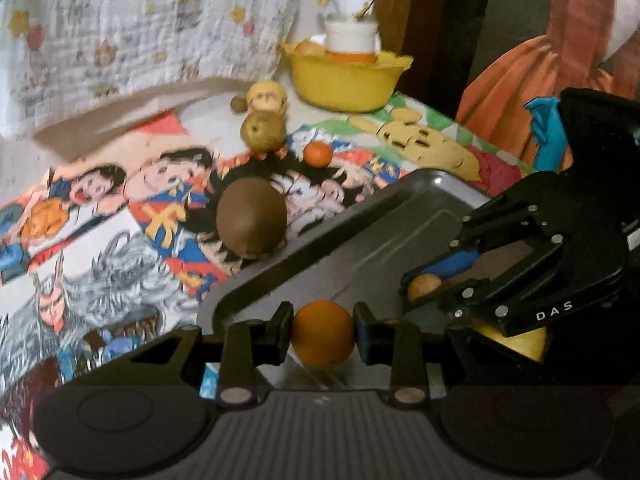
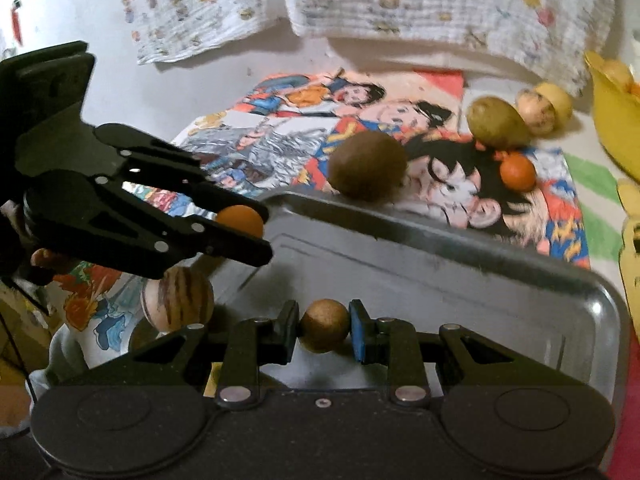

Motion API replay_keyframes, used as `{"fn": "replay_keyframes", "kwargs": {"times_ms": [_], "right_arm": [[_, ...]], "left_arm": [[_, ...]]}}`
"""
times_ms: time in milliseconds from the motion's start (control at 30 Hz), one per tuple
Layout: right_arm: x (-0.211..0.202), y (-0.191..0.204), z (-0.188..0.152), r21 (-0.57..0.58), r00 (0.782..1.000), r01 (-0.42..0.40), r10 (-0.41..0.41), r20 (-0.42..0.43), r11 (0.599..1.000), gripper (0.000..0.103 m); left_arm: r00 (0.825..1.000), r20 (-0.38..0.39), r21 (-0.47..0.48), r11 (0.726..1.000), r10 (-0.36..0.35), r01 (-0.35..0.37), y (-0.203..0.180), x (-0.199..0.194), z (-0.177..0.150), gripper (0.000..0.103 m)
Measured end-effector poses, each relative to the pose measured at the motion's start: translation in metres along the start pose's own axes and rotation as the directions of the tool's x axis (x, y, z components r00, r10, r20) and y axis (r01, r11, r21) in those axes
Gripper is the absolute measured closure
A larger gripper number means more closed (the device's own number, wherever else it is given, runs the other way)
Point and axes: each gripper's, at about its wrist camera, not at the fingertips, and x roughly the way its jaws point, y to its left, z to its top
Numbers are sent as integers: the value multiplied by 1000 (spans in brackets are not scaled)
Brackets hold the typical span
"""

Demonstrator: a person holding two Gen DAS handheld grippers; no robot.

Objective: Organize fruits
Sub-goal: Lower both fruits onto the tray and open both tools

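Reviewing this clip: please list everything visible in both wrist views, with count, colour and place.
metal tray: one, grey, on the cartoon cloth, under both tools
orange ball fruit: one, orange, gripped in the left tool over the tray's near corner
tan round fruit: one, brownish tan, gripped in the right tool over the tray
kiwi: one, brown, on the cloth against the tray's far rim
pear: one, olive green, beyond the kiwi
small tangerine: one, orange, beside the pear
yellow bowl: one, yellow, far edge
left tool: black, shut
right tool: black, blue pads, shut
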Motion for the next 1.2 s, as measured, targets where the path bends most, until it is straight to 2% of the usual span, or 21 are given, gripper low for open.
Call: {"fn": "replay_keyframes", "kwargs": {"times_ms": [133, 367, 667, 733, 800, 967, 1033, 1100, 1200], "right_arm": [[-1, -3, 0, 56, 1000, 3, -3, -1, 998, 74], [-1, 1, 2, 58, 1000, 28, -27, -10, 998, 74], [-5, 0, -2, 81, 1000, 24, -24, 4, 996, 69], [-10, 0, -4, 86, 1000, 21, -23, 22, 996, 65], [-17, 2, -6, 80, 998, 25, -29, 48, 996, 59], [-38, 15, -14, 28, 993, 35, -38, 115, 999, 41], [-46, 21, -17, 6, 990, 39, -39, 137, 999, 33], [-54, 27, -20, -13, 987, 43, -40, 158, 999, 27], [-65, 35, -25, -39, 984, 40, -33, 177, 998, 16]], "left_arm": [[999, -50, -63, 998, 9, -12, 3, 4, 1, 68], [993, -113, -103, 993, 40, -51, 7, 12, 0, 67], [988, -129, -129, 987, 81, -98, 5, 10, -3, 66], [989, -115, -134, 985, 90, -105, 3, 6, -4, 61], [991, -87, -137, 984, 99, -111, 0, -2, -4, 49], [989, -10, -111, 983, 149, -149, -14, -26, -6, 36], [985, 23, -97, 981, 169, -166, -21, -37, -7, 28], [981, 57, -84, 980, 188, -183, -29, -47, -9, 13], [971, 103, -62, 976, 213, -208, -41, -63, -16, 0]]}}
